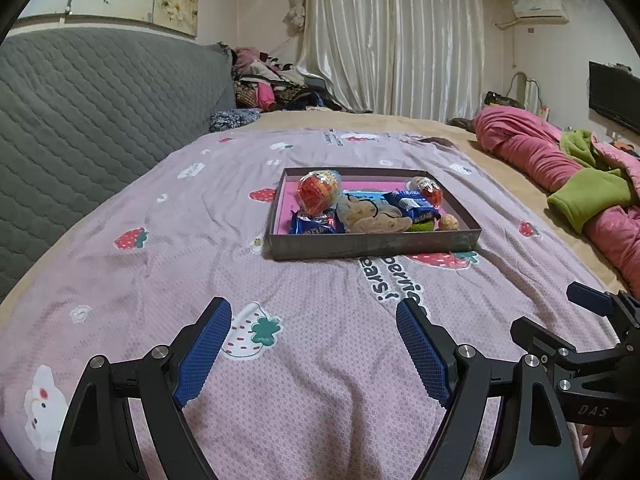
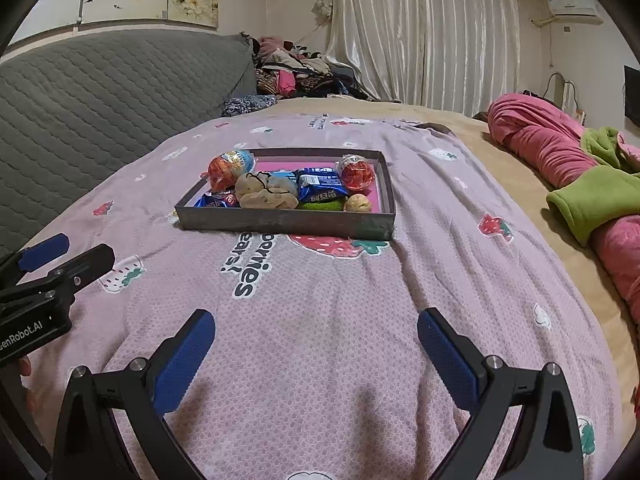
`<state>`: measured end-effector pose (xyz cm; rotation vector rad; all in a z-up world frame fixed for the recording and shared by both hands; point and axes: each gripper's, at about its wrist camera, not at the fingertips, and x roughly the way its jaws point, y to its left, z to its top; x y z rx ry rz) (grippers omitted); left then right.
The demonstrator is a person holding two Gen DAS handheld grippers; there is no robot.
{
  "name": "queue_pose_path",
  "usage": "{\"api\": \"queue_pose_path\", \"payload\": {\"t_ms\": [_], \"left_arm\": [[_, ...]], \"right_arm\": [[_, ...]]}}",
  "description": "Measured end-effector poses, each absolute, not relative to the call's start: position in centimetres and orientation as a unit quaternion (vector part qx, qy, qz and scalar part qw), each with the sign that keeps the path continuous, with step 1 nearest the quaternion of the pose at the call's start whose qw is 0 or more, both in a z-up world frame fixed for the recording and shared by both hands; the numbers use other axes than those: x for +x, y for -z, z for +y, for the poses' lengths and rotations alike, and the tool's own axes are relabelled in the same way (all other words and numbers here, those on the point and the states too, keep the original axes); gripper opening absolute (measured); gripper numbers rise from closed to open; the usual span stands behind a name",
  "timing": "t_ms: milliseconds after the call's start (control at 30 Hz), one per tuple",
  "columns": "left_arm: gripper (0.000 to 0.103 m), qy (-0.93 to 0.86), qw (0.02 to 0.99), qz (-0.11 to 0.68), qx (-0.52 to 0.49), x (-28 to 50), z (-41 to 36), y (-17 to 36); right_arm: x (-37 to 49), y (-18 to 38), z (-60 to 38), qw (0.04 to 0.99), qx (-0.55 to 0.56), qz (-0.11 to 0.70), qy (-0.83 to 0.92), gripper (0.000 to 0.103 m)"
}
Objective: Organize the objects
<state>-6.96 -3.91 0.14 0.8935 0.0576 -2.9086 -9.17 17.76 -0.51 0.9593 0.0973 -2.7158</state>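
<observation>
Item: shallow dark tray (image 1: 372, 245) w/ snacks, centre of frame, on pink strawberry blanket (image 1: 312, 360) — all goods already inside.
Contents: 2 orange-red wrapped balls (image 1: 318, 196), blue packets (image 1: 412, 204), beige pouch (image 1: 370, 214), walnut (image 1: 449, 222). Left gripper (image 1: 314, 348) & right gripper (image 2: 316, 354) both wide, empty, low in frame, well short of tray. Advice: approach from near edge, take top pcs first; one gripper steadies rim.

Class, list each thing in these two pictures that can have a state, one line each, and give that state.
Left tongs: open, empty.
Right tongs: open, empty.
Tray: lidless, flat on the bedspread, holding snacks.
Orange egg toys: wrapped, in the tray.
Blue snack packets: unopened, in the tray.
Curtains: drawn.
</observation>
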Motion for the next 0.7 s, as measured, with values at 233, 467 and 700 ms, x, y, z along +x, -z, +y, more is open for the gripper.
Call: {"api": "queue_pose_path", "payload": {"t_ms": [233,467,700], "left_arm": [[0.085,0.954,0.046,0.015,0.295,-6.90,-3.58,-0.03],[0.085,0.953,0.044,0.017,0.298,-7.01,-3.62,0.06],[0.085,0.953,0.044,0.016,0.300,-7.11,-3.60,0.14]], "right_arm": [[-9.19,0.46,17.80,0.128,0.329,0.034,0.935,0.102],[-9.36,0.57,17.83,0.128,0.330,0.035,0.935,0.102],[-9.24,0.59,17.70,0.127,0.329,0.039,0.935,0.102]]}}
